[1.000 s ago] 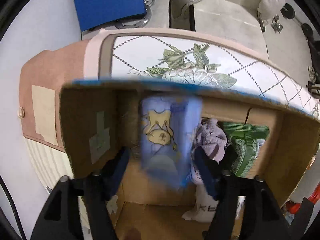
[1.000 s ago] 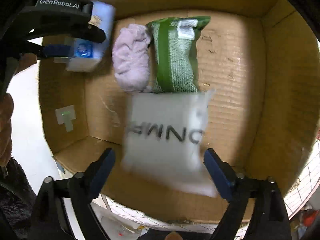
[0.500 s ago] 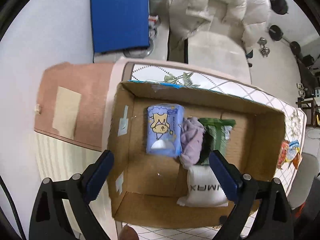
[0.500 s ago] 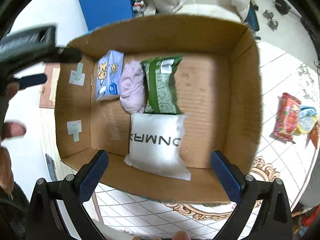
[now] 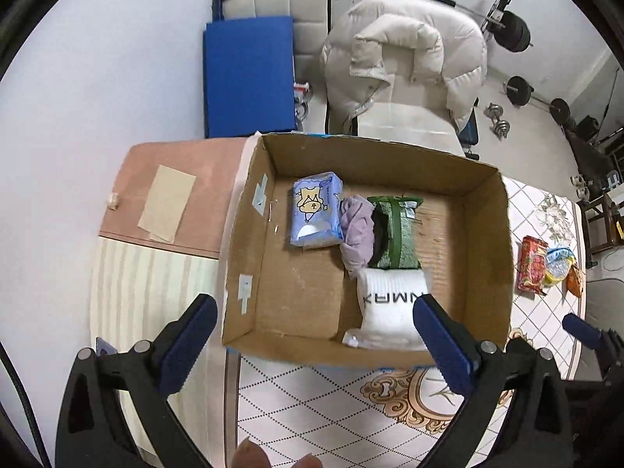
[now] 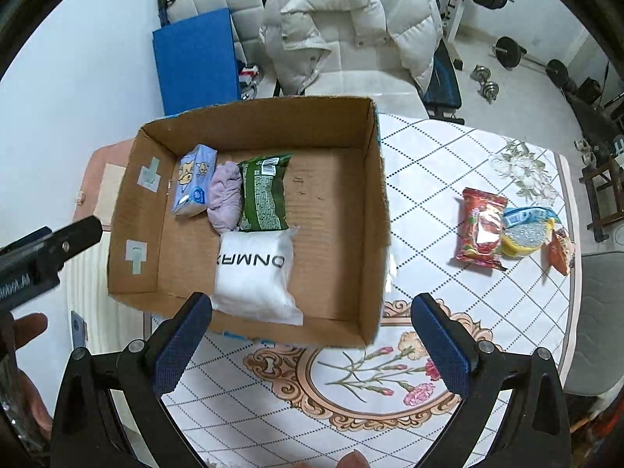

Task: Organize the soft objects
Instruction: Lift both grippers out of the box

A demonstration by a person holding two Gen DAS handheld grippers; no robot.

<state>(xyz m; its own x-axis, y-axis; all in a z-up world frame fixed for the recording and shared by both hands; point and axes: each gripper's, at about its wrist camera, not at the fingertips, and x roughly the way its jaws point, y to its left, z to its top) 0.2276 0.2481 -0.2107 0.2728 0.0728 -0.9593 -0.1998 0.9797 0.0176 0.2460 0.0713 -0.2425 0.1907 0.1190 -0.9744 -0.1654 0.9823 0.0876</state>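
Soft objects sit in the cardboard box (image 6: 374, 210) on my table (image 6: 448, 179): a blue tissue pack (image 6: 194, 181), a lilac cloth (image 6: 225, 195) touching it, a green packet (image 6: 264, 195) beside that, and a white pillow pack (image 6: 255, 275) in front of them. My left gripper (image 5: 314, 333) has just been opening; its jaws stand wide with nothing between them. My right gripper (image 6: 310, 329) likewise hangs spread and empty above the box's near wall. Snack packets (image 6: 507, 230) lie well apart, right of the box.
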